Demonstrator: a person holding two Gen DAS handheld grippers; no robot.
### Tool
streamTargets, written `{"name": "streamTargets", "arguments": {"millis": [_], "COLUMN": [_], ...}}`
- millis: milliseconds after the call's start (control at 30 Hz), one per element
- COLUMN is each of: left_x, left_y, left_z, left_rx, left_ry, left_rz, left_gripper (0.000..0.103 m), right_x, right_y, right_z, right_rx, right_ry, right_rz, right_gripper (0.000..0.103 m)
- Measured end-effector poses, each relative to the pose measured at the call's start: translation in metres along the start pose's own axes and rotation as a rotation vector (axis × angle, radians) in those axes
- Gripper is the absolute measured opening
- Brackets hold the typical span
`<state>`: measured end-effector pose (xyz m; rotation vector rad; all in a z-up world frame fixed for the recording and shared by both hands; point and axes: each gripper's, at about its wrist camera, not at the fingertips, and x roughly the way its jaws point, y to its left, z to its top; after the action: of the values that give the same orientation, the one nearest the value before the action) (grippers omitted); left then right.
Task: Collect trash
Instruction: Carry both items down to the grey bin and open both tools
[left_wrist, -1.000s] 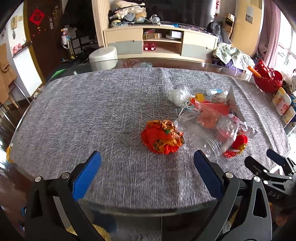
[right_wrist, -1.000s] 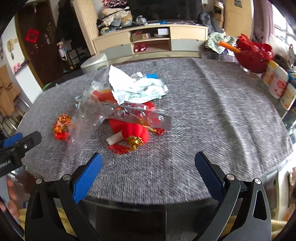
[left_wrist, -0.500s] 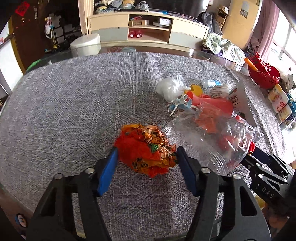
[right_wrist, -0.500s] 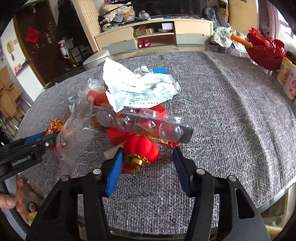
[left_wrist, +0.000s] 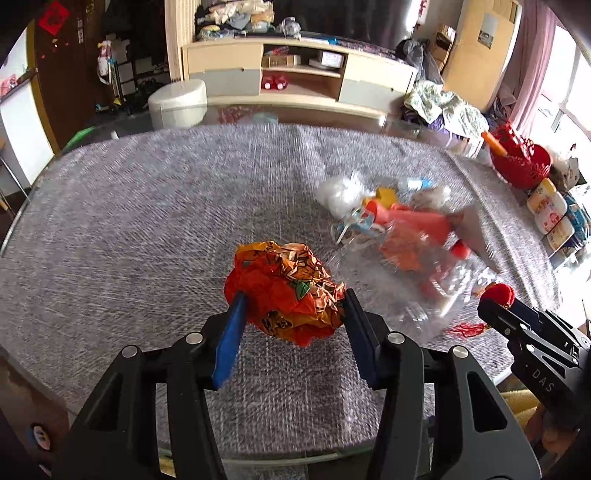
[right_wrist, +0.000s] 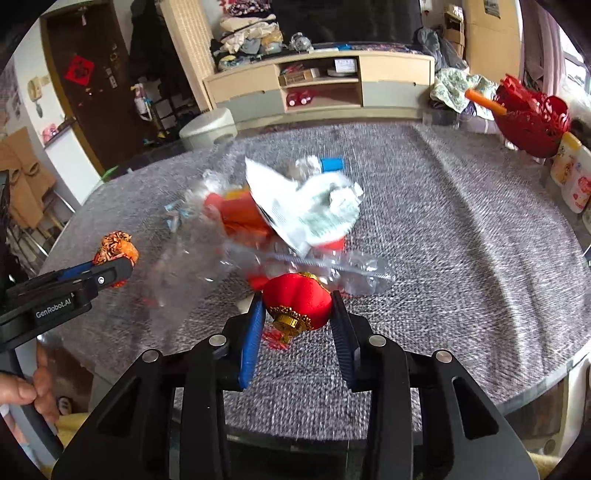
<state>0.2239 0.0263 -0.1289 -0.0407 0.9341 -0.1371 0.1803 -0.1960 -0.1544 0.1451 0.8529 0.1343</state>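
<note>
My left gripper (left_wrist: 293, 304) is shut on a crumpled orange wrapper (left_wrist: 284, 288) and holds it just above the grey tablecloth; the wrapper also shows in the right wrist view (right_wrist: 116, 245). My right gripper (right_wrist: 298, 308) is shut on a small red lantern ornament (right_wrist: 297, 299), which also shows in the left wrist view (left_wrist: 498, 293). Beyond it lies a pile of trash: a clear plastic bag (right_wrist: 207, 258), a white printed wrapper (right_wrist: 314, 208), a red packet (right_wrist: 236, 212) and a blue-capped tube (right_wrist: 330, 163).
A red basket (right_wrist: 532, 118) and several white bottles (right_wrist: 572, 177) stand at the table's right edge (right_wrist: 576, 362). The round table has a grey cloth (left_wrist: 147, 221). A cabinet (left_wrist: 295, 74) and white stool (left_wrist: 177, 103) stand beyond it.
Both grippers moved forward and closed: the left onto the orange wrapper, the right onto the red lantern. The pile looks blurred, as if stirred.
</note>
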Motion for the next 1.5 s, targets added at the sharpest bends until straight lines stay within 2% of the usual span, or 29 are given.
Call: {"name": "streamTargets", "arguments": {"millis": [533, 933, 1233, 1400, 1500], "left_x": [-0.097, -0.141, -0.132, -0.107, -0.083], "left_y": [-0.018, -0.044, -0.056, -0.060, -0.065], "left_z": [-0.020, -0.058, -0.104, -0.140, -0.163], "left_rx": [0.027, 0.075, 0.094, 0.092, 0.098], "left_ry": [-0.129, -0.156, -0.091, 0.000, 0.082], "left_rz": [0.008, -0.018, -0.067, -0.102, -0.130], "left_gripper": [0.050, 0.050, 0.050, 0.050, 0.050], "right_x": [-0.081, -0.130, -0.123, -0.099, -0.078], "right_y": [0.003, 0.002, 0.000, -0.008, -0.013], "right_z": [0.003, -0.023, -0.067, -0.100, -0.118], "right_rx": [-0.010, -0.016, -0.041, -0.025, -0.006], "right_ry": [-0.137, -0.182, -0.082, 0.013, 0.093], "right_rz": [0.013, 0.029, 0.026, 0.025, 0.042], "right_gripper": [0.036, 0.036, 0.037, 0.037, 0.037]}}
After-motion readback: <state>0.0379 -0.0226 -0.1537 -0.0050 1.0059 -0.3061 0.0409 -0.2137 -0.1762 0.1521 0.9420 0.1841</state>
